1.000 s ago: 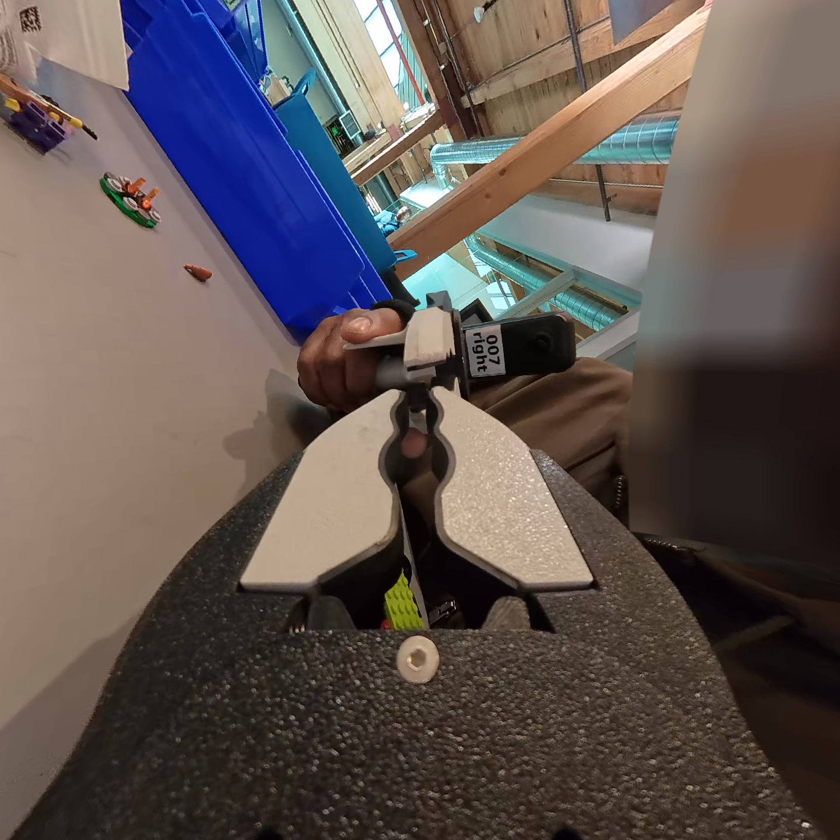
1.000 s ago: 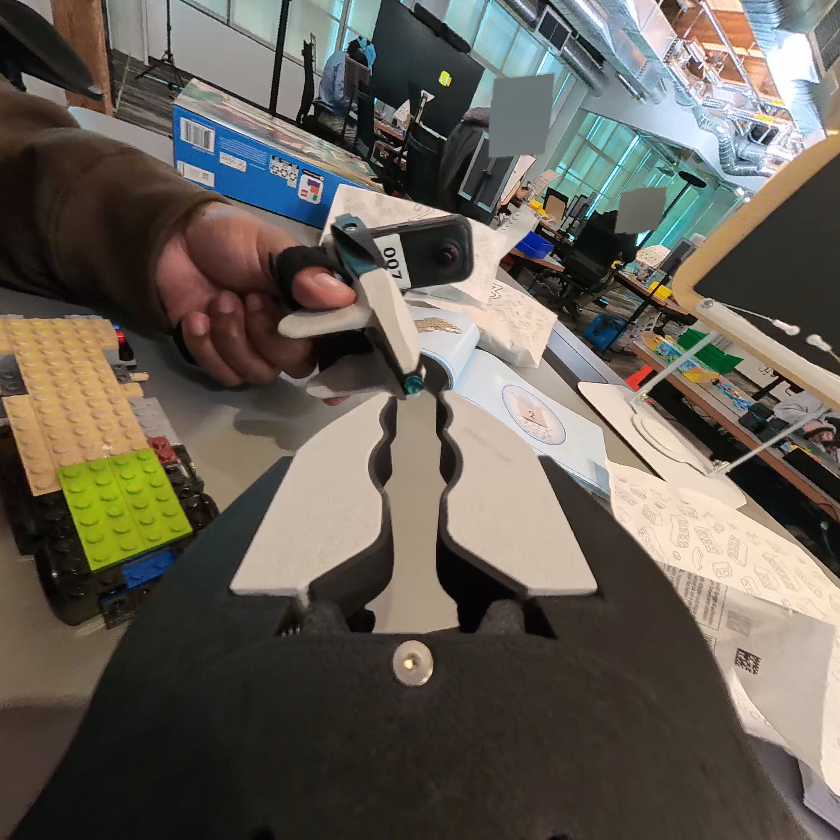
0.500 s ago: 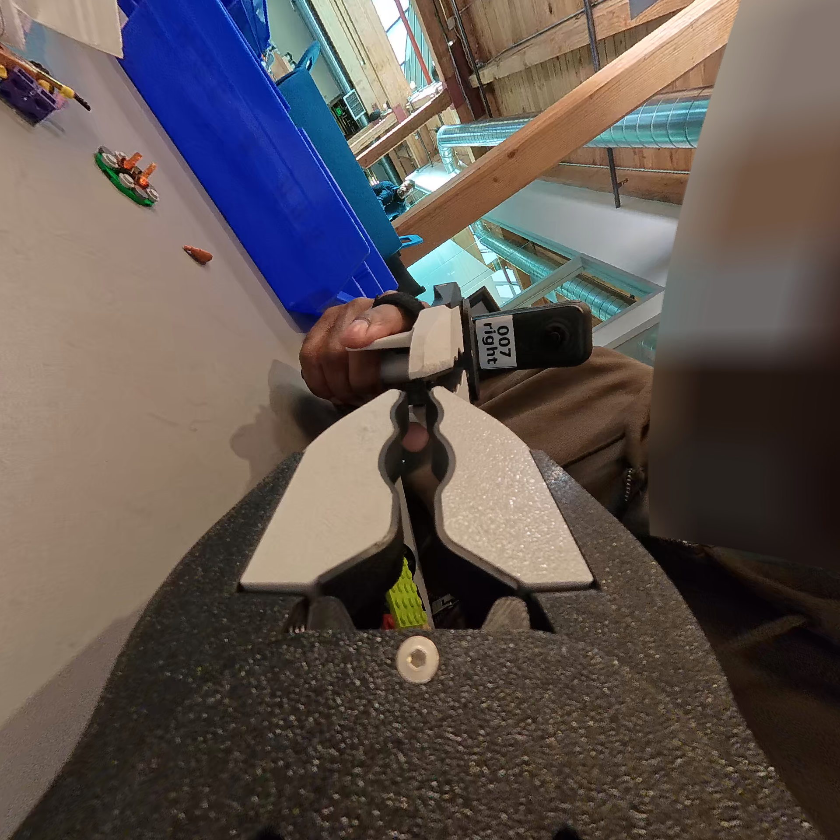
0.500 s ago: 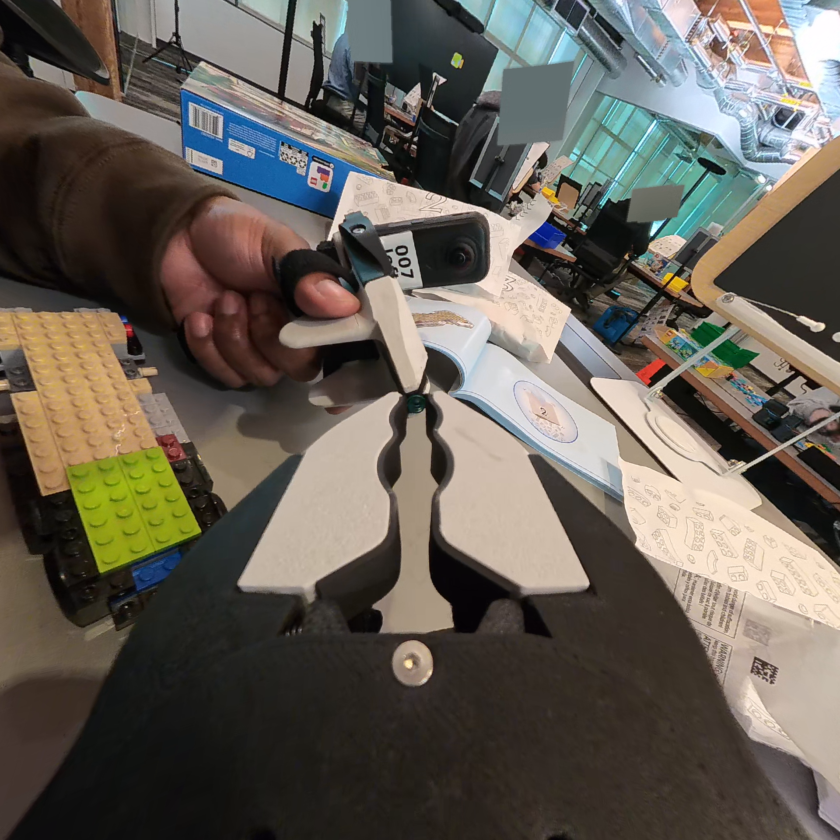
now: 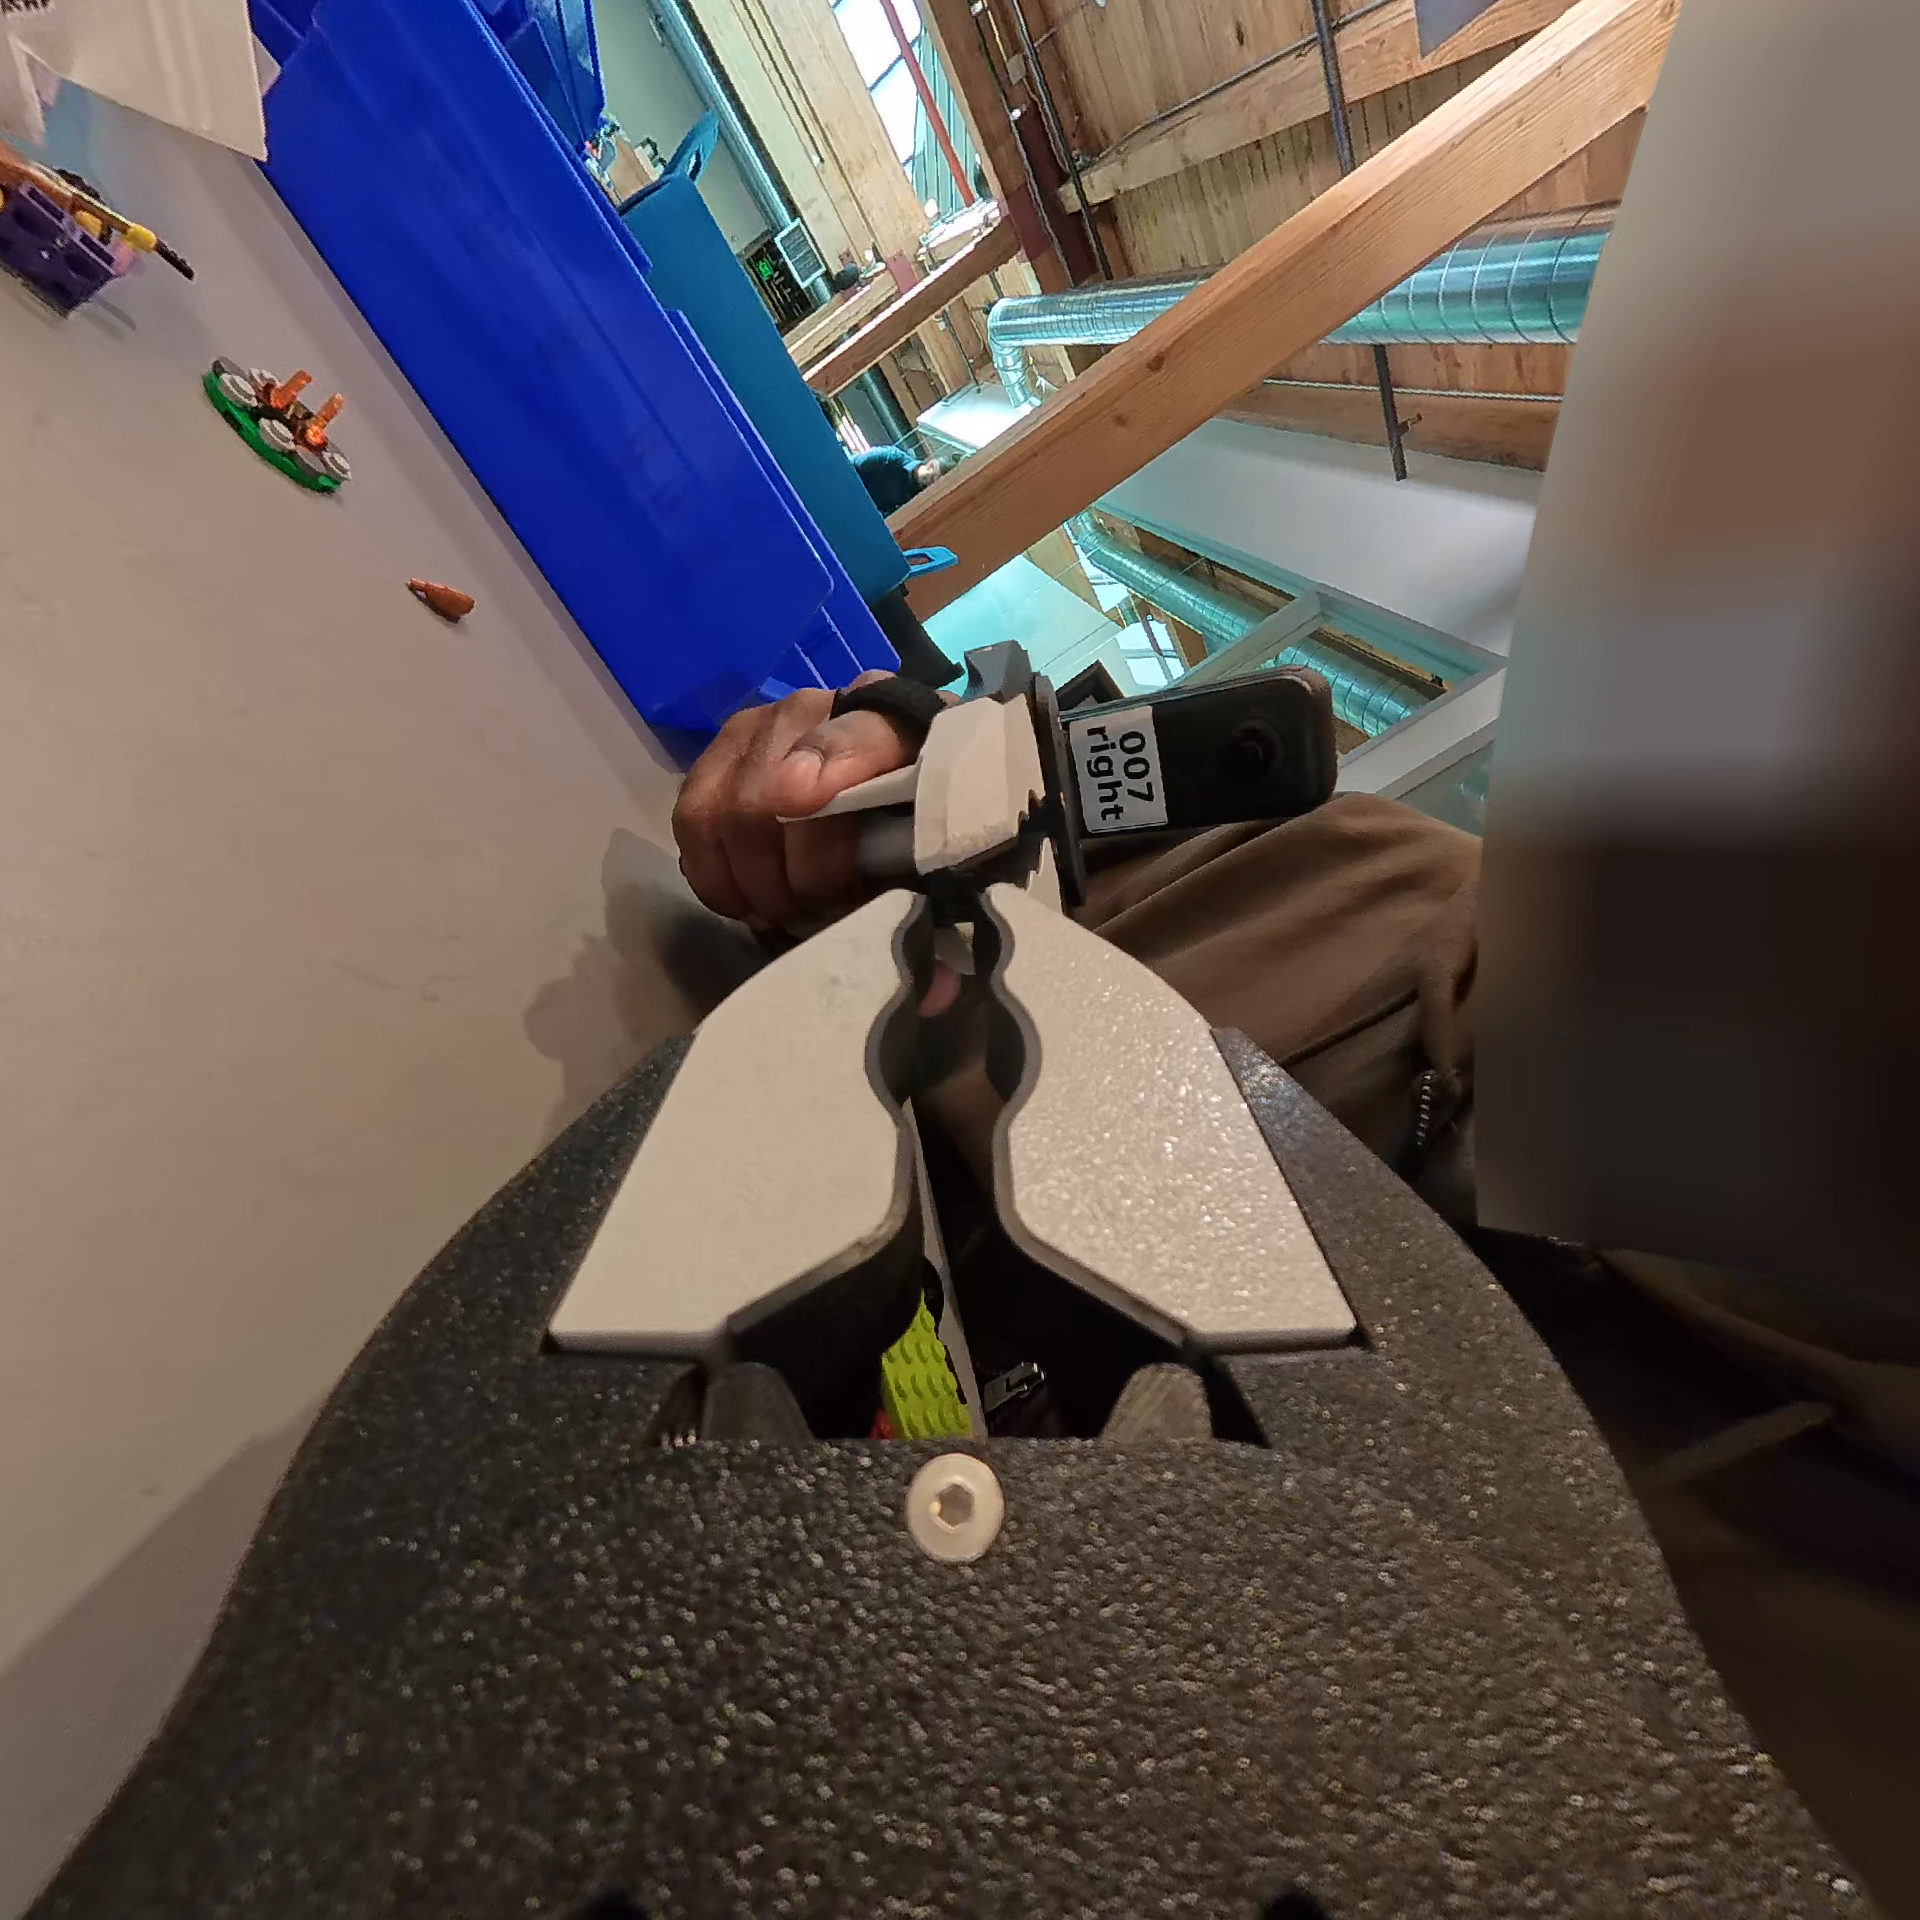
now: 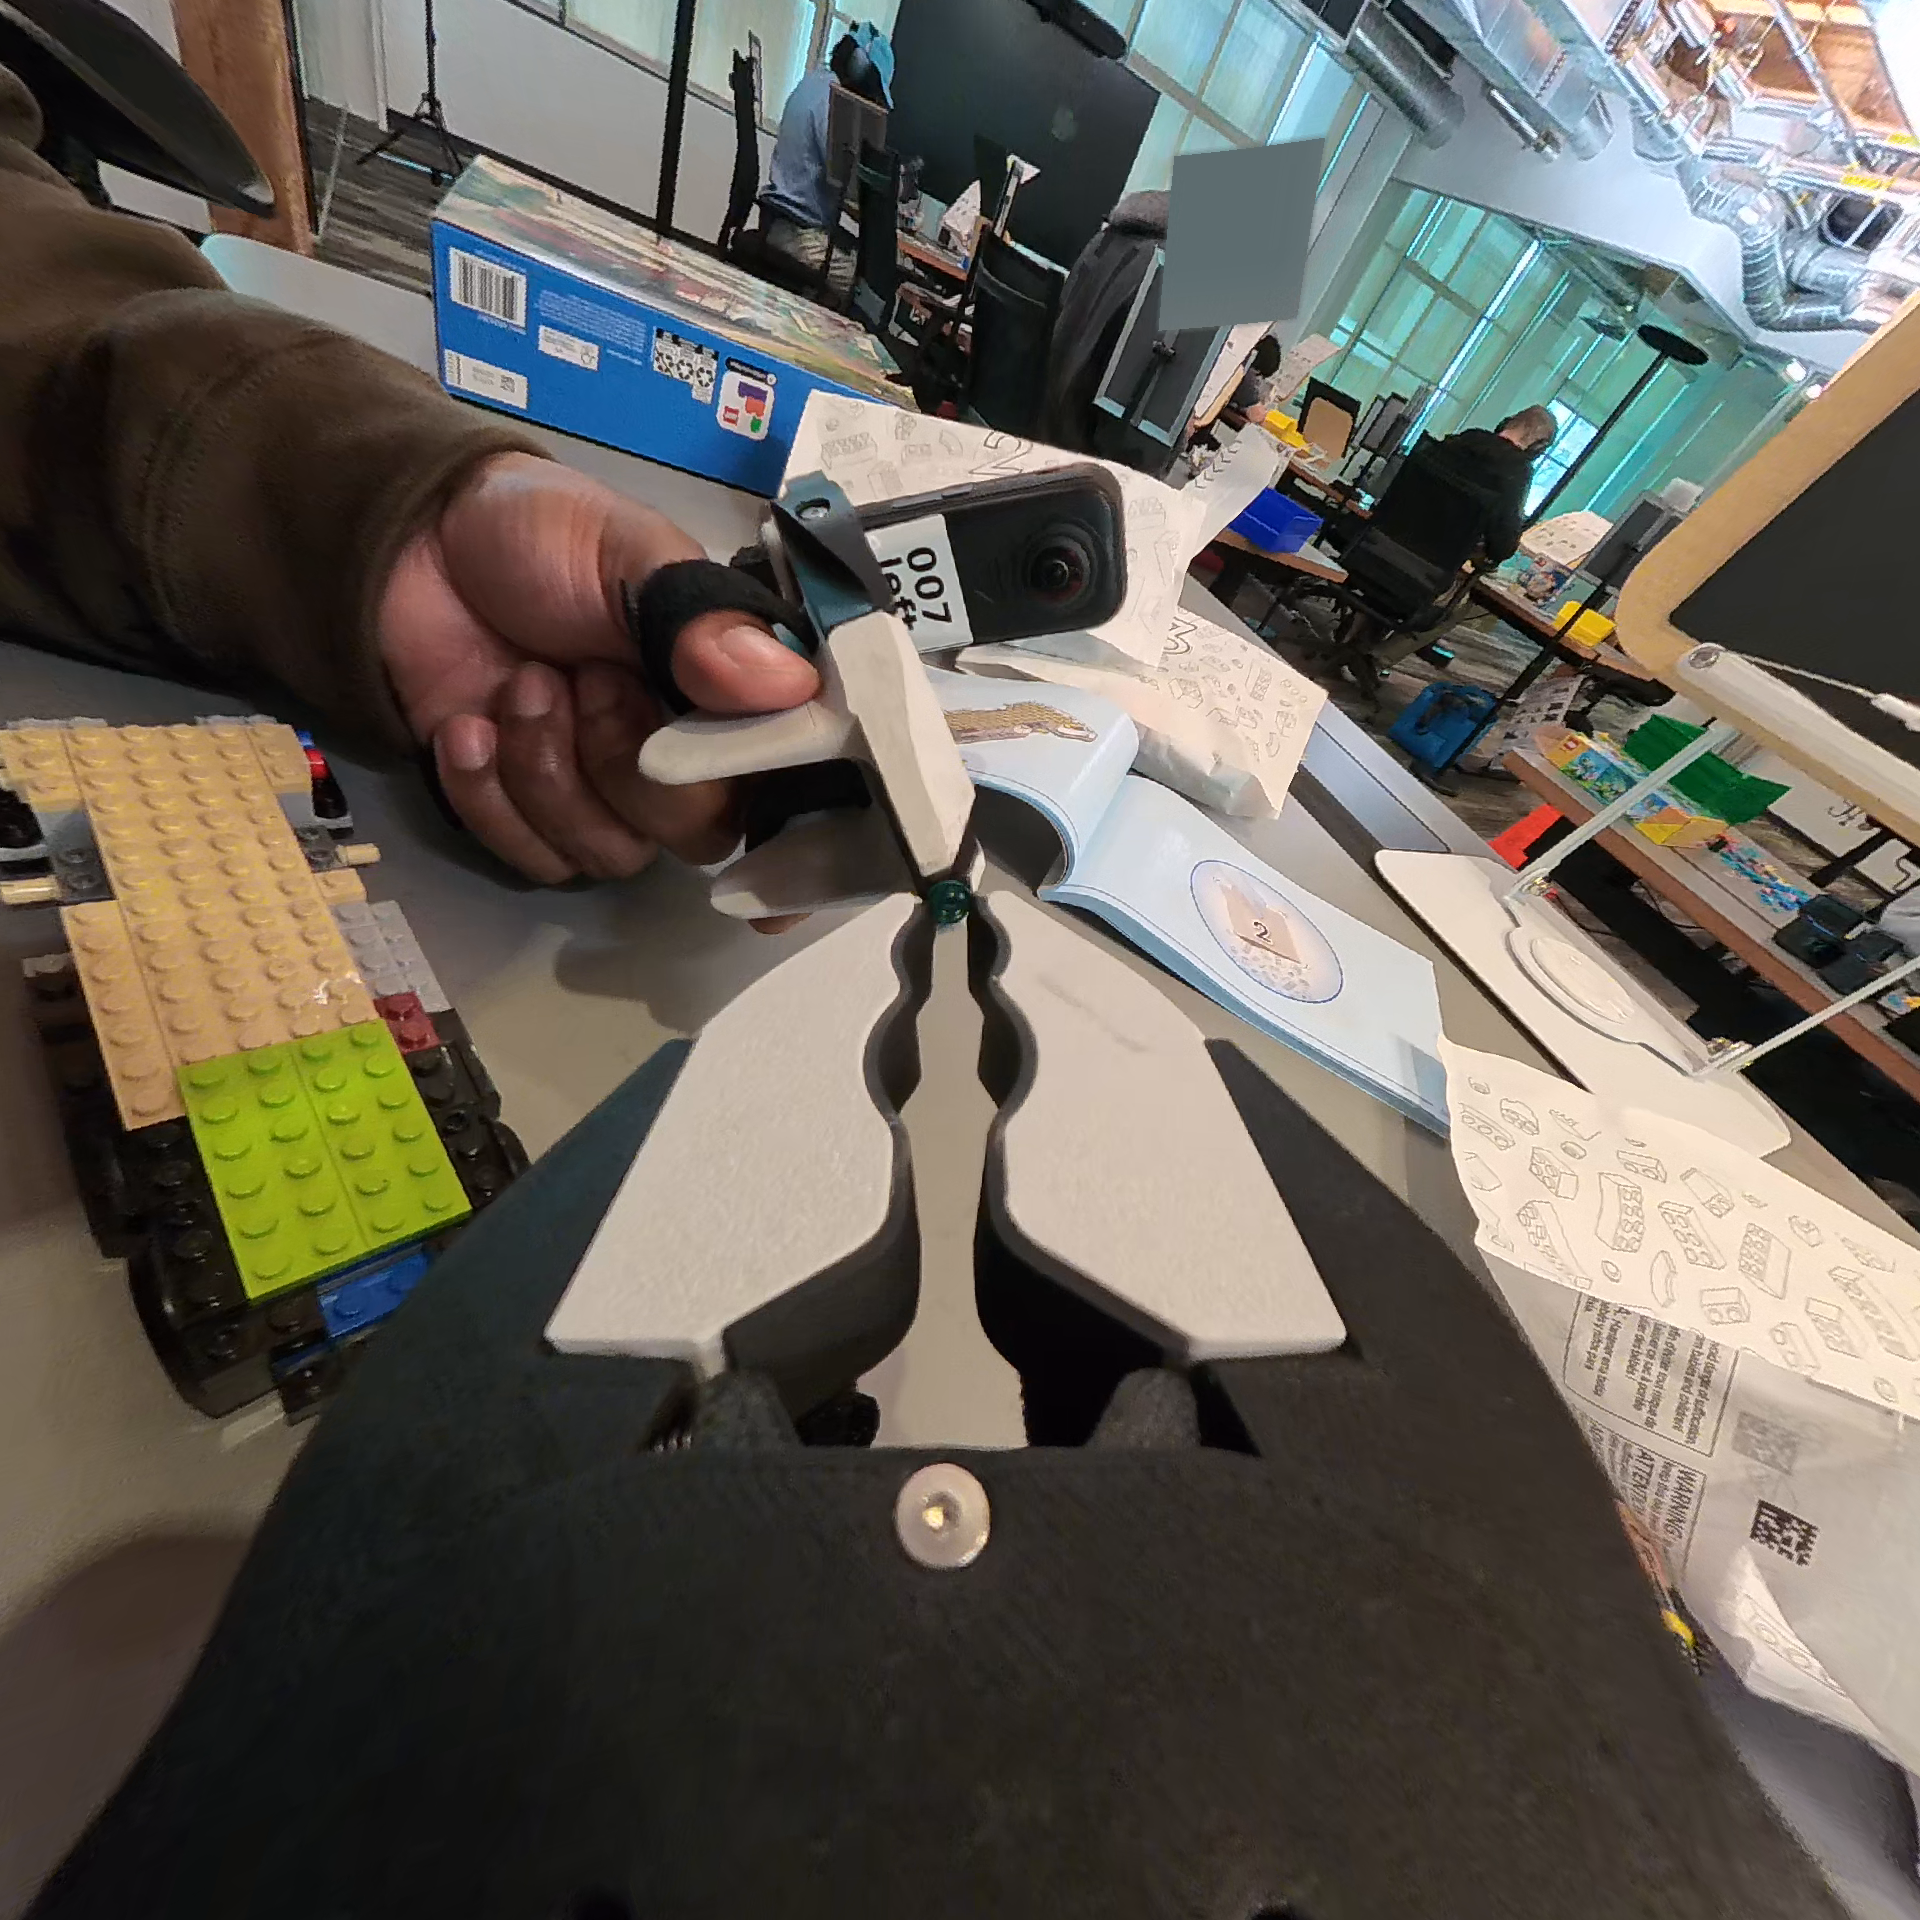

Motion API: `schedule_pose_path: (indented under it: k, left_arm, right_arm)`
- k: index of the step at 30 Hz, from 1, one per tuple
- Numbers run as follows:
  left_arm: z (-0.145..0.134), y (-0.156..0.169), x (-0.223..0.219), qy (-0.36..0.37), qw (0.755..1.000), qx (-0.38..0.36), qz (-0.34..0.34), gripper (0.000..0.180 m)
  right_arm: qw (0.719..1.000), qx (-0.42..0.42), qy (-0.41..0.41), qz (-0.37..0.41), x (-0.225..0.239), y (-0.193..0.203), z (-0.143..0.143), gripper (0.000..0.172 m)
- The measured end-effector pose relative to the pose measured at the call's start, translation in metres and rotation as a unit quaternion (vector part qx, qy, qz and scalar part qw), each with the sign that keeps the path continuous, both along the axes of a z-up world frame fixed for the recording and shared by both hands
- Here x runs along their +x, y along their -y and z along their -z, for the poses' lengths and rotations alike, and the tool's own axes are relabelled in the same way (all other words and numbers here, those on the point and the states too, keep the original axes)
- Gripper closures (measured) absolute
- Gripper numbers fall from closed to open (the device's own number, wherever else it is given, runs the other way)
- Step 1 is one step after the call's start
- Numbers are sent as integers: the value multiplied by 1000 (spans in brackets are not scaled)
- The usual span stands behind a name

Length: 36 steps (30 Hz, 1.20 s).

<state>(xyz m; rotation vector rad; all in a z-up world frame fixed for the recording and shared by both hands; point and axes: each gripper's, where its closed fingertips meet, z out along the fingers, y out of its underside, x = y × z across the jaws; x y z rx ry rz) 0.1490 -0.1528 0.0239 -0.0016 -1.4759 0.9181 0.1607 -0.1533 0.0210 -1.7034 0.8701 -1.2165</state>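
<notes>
The 2 grippers meet tip to tip over a grey table (image 6: 540, 966), with 1 small dark green round piece (image 6: 948, 902) between them. The right gripper (image 6: 948, 914) has its 2 fingers drawn nearly together, pinching this piece at the very tips. The left gripper (image 5: 951, 920) is likewise nearly closed on the same small piece, which looks dark from its side; in the right wrist view its 2 grey fingers come down onto the piece from above. Whether both of its pads press on the piece is hard to tell from the left wrist view.

Each gripper is held by 1 hand: the left hand (image 6: 540, 707) in a brown sleeve, the right hand (image 5: 769, 800) beside 1 blue bin (image 5: 540, 343).

On the table to the left of the right gripper lies 1 brick model (image 6: 239, 1029) with tan plates, 1 lime green patch and a black base. Beyond the tips lies 1 open booklet (image 6: 1226, 935), and behind it 1 blue box (image 6: 623, 343). At least 2 printed paper bags (image 6: 1704, 1247) lie to the right.

In the left wrist view the table carries 1 green round plate with orange pieces (image 5: 278, 424), 1 loose orange piece (image 5: 442, 600) and 1 purple brick assembly (image 5: 57, 241).
</notes>
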Motion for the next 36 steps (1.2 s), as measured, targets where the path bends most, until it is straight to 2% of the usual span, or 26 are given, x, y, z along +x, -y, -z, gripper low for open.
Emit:
schedule_pose_path:
  k: [8, 12, 16, 21, 26, 36]
  left_arm:
    - [-2, 0, 3, -14, 1000, 2, -5, 173]
    - [-4, 5, 26, -17, 999, 0, -45, 174]
    - [-3, 3, 14, -8, 1000, 0, -22, 174]
    - [3, 2, 3, 2, 1000, 8, -6, 174]
    - [4, 2, 1, 4, 1000, 10, -5, 174]
    - [4, 2, 3, -1, 1000, 12, -5, 174]
  right_arm:
    - [1000, 11, 3, 4, -1, 3, -1, 167]
    - [999, 43, 19, 9, -6, 15, -12, 172]
    - [1000, 23, 5, 17, -2, 12, -3, 172]
    - [1000, -1, 5, 17, 3, 3, 3, 156]
    - [1000, -8, 3, 14, 4, 0, 5, 163]
    - [1000, -8, -5, 17, 4, 2, 6, 164]
